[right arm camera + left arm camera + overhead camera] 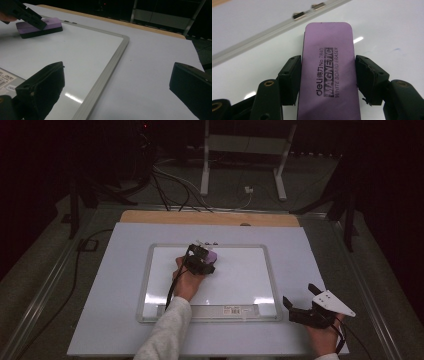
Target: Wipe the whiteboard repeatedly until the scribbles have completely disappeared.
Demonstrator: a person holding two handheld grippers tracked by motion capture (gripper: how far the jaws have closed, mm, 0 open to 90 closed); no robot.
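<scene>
While the eraser [211, 255] lies flat on the whiteboard [235, 280] close to its far edge, little else crowds it. Two small metal clips [308, 11] sit on the board's far frame just beyond the eraser's end. A label strip [210, 310] runs along the near frame. The whiteboard rests on a pale sheet [115, 285] that covers most of the table, with a wooden strip [165, 217] showing past the sheet's far edge. Cables and a white stand are on the floor beyond the table.

The left gripper [328, 77] has its jaws partly closed, one pad pressed against each long side of the purple eraser, whose printed top faces up between them. In the right gripper view the eraser's dark underside touches the board.

The right gripper [300, 302] hovers over the sheet near its near right corner, just off the whiteboard's near right corner. Its jaws stand wide apart with nothing between them.

Most of the board's white face, toward its right edge and near edge, is bare. A faint mark [397, 49] shows on the board just to one side of the eraser. The far frame lies just ahead of the eraser's end.
</scene>
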